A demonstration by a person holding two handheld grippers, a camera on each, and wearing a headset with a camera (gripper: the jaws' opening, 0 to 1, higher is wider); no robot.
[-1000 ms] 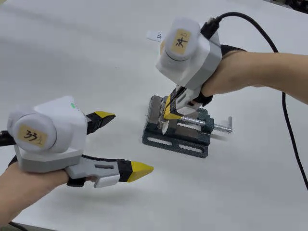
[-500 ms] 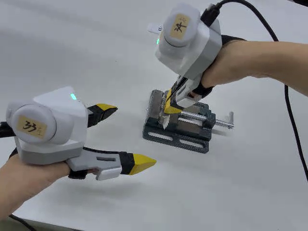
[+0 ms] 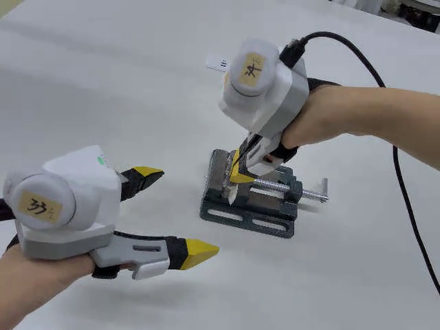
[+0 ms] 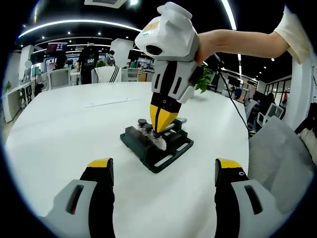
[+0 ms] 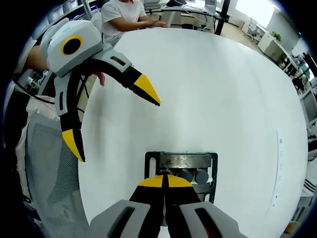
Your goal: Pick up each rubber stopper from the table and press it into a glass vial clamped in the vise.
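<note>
A dark vise (image 3: 265,206) stands mid-table with a row of glass vials in it. Two vials (image 4: 145,125) carry dark stoppers (image 5: 193,175). My right gripper (image 3: 237,177) points down over the near end of the row with its yellow tips together on top of the nearest vial (image 4: 159,142). Those tips (image 5: 164,180) hide whatever lies under them. To the vise's left my left gripper (image 3: 175,213) hovers open above the table with nothing between its fingers (image 4: 99,171). That gripper (image 5: 111,119) also appears in the right gripper view.
The vise's screw handle (image 3: 311,194) sticks out to the right. A black cable (image 3: 375,72) trails from the right gripper across the table. A white paper slip (image 3: 218,63) lies beyond the vise. Chairs and people are past the table's edges.
The head camera has shifted. My right gripper stays shut over the near vial, and my left gripper stays open to the vise's left.
</note>
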